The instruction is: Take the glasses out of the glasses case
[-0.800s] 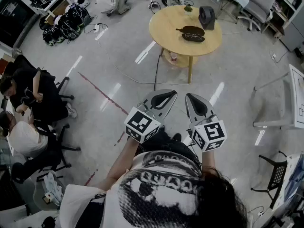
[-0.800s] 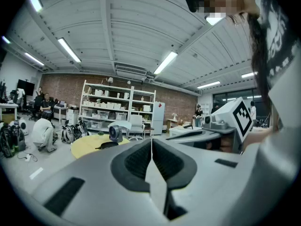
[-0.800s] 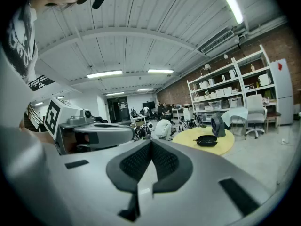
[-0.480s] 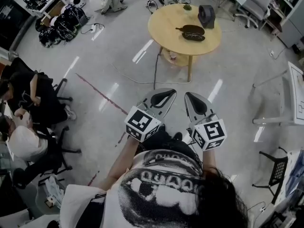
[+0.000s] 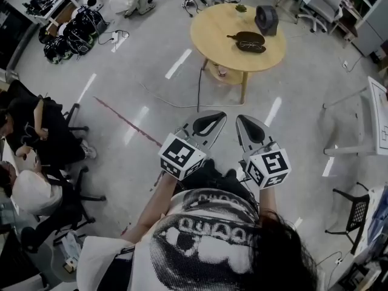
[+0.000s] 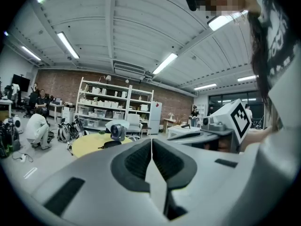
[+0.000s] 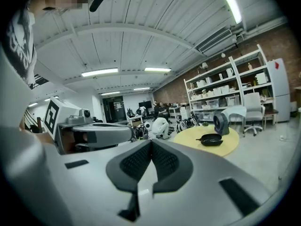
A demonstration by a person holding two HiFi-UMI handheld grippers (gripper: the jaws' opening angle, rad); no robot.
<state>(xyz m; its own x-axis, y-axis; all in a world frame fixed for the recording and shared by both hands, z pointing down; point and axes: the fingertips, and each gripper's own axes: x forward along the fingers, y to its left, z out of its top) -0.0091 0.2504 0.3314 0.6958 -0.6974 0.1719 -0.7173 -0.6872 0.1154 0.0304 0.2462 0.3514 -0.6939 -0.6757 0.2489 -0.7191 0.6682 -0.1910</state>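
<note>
Jaws of the left gripper (image 5: 213,119) and the right gripper (image 5: 244,122) are both pressed together with nothing between them, side by side at the centre of the head view and aimed toward the top of the frame. The glasses case (image 5: 250,42) lies open on the round yellow counter (image 5: 212,38) at top centre, well apart from both grippers. Its long axis runs left to right across the frame, dipping slightly to the right. A dark fan (image 5: 265,19) stands just behind it. Grey floor with a trailing cable (image 5: 199,86) and a red line (image 5: 124,119) lies between. Seated people (image 5: 39,126) fill the left edge. Compared with the earlier head frames, the grippers hold the same spot and stance; the seated people sit slightly lower in frame.

Left gripper view: the pads meet in a closed seam at lower centre. Case, fan and counter show small at centre left, with white shelves (image 6: 113,105) behind.

Right gripper view: the pads are closed here too. The case lies broadside at centre right, the fan behind it. Whether glasses lie inside cannot be made out.
</note>
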